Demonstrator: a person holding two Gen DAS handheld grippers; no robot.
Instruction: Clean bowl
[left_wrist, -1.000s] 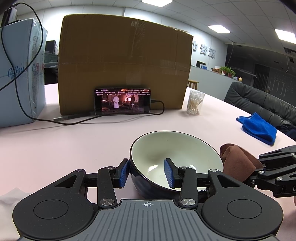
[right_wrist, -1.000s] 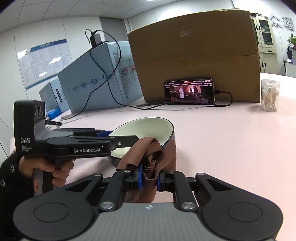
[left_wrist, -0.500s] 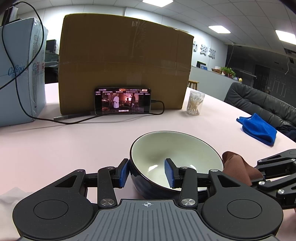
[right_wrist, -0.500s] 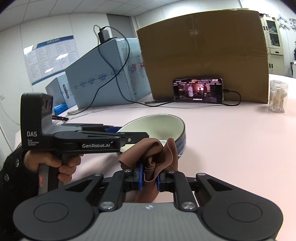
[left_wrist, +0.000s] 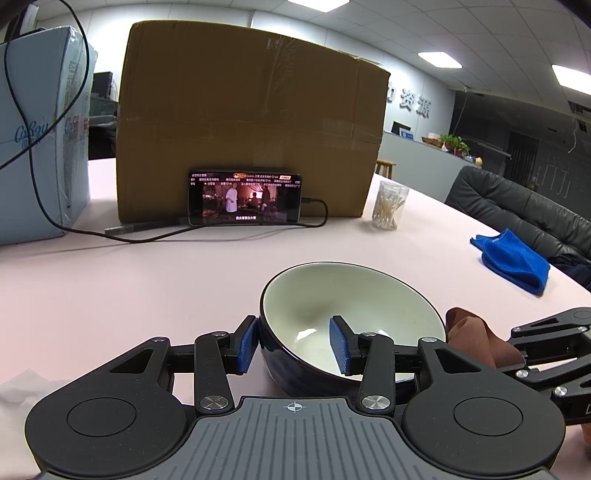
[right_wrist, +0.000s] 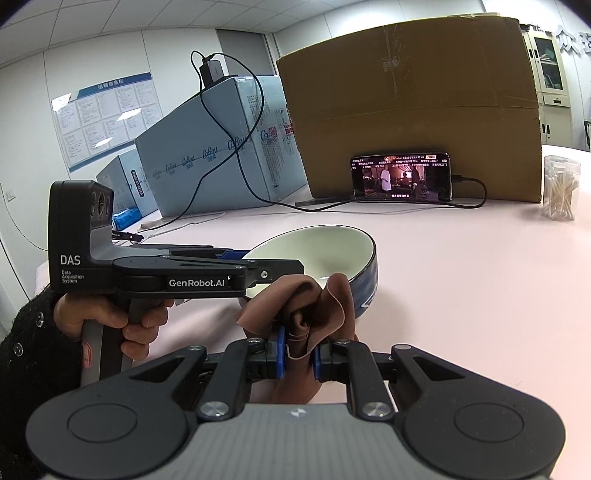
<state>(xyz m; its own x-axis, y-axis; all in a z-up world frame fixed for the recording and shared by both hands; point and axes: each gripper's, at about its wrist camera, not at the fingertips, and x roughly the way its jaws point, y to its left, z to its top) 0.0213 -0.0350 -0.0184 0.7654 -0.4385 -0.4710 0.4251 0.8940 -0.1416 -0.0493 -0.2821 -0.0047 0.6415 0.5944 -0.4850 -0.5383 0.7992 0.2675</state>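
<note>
In the left wrist view, the bowl (left_wrist: 351, 317) sits on the pink table (left_wrist: 110, 295), in front of the cardboard box (left_wrist: 251, 122) and the phone (left_wrist: 245, 197) leaning against it. The left gripper (left_wrist: 293, 345) straddles the bowl's near rim, one blue pad against the dark outer wall and the other inside the pale interior; the inner pad seems to stand slightly off the wall, so this reads as a loose bracing hold rather than a hard pinch. The bowl's inside looks clean and empty, with only a light reflection. To the right of the bowl, the brown cloth (left_wrist: 476, 339) is just outside the rim, carried by the right gripper.

In the right wrist view, the right gripper (right_wrist: 298, 356) is pressed nearly together, pinching the bunched brown cloth, which rises just beside the bowl's near wall. The cloth is not inside the bowl here. The person's hand (right_wrist: 122, 321) grips the left tool's handle, left of the bowl.

Judging from this, the bowl is steadied and the cloth is ready. Whether any wiping is done cannot be told; a pass over the inside appears to remain.
</note>
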